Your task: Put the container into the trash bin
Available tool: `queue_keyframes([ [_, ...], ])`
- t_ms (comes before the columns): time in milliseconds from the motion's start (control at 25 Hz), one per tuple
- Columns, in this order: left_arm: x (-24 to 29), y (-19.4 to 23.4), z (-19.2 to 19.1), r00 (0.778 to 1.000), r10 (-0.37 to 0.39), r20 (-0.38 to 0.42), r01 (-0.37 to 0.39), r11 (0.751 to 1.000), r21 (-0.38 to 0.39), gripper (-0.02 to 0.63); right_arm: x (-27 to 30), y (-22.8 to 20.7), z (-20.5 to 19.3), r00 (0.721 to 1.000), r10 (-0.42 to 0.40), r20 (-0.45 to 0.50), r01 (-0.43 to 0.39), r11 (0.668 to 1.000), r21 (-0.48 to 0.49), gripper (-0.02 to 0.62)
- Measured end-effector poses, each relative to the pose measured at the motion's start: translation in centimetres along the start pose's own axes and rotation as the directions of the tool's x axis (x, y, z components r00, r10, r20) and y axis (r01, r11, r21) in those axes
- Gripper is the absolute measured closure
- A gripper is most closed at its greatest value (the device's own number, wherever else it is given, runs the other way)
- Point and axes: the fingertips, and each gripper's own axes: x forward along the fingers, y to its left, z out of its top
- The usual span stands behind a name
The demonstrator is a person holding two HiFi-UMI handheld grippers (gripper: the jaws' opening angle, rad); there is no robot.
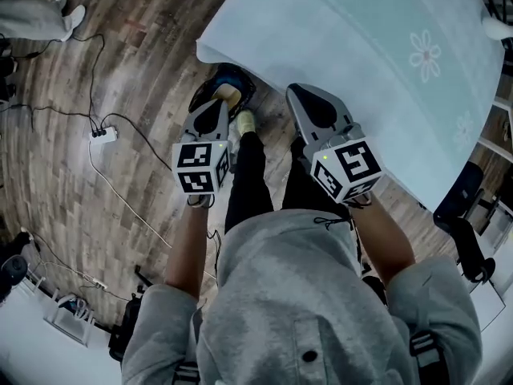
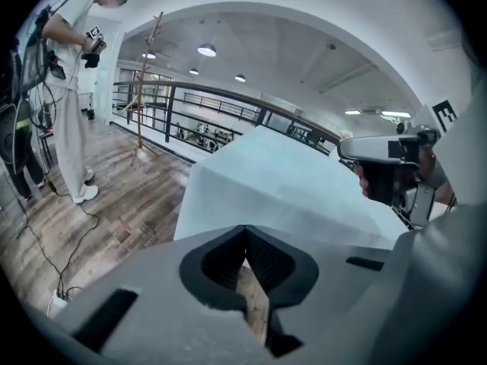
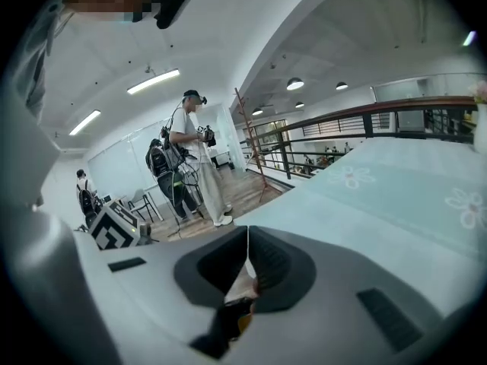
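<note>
While the left gripper [image 1: 216, 104] and right gripper [image 1: 298, 95] both keep their jaws clenched on nothing, a tan container [image 1: 228, 95] appears to sit inside the dark trash bin [image 1: 244, 79] just beyond the left jaws. Any lift away should stay clear of the desk [image 1: 361, 54] edge.

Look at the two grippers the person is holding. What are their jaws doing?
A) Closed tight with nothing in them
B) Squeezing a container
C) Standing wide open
A: the left gripper and the right gripper each show their jaws pressed together in their own view, with nothing caught between them.
</note>
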Motion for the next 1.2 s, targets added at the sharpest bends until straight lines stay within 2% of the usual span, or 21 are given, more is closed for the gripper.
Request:
queue_keyframes([
  [240, -2.5, -0.8, 5.0, 0.996, 0.022, 0.084, -0.027, 0.998, 0.057, 0.586, -1.5, -0.4, 4.8, 0.995, -0.019, 0.102, 0.020, 1.000, -0.013, 0.568],
  [480, -4.5, -3.7, 10.0, 0.987, -0.024, 0.157, 0.004, 0.992, 0.127, 0.586, -5.1, -0.9, 8.9, 0.980, -0.061, 0.192, 0.075, 0.995, -0.067, 0.568],
  [640, -4.4, -7.6, 13.1, 0.979, -0.089, 0.182, 0.053, 0.979, 0.196, 0.586, -9.4, -3.8, 10.7, 0.959, -0.144, 0.244, 0.167, 0.983, -0.077, 0.568],
  [800, -3.1, -12.8, 16.3, 0.964, -0.193, 0.185, 0.132, 0.946, 0.295, 0.586, -15.2, -8.0, 11.8, 0.912, -0.280, 0.301, 0.308, 0.950, -0.050, 0.568],
  [960, -1.8, -19.2, 17.8, 0.946, -0.277, 0.165, 0.205, 0.912, 0.356, 0.586, -22.5, -12.6, 11.1, 0.856, -0.406, 0.320, 0.427, 0.904, 0.006, 0.568],
  [1080, -0.2, -25.3, 18.6, 0.926, -0.348, 0.146, 0.264, 0.873, 0.409, 0.586, -28.8, -16.4, 9.9, 0.798, -0.504, 0.331, 0.517, 0.854, 0.054, 0.568],
  [1200, 1.3, -31.7, 18.5, 0.900, -0.422, 0.107, 0.329, 0.820, 0.469, 0.586, -35.0, -19.6, 7.6, 0.729, -0.602, 0.325, 0.605, 0.789, 0.107, 0.568],
])
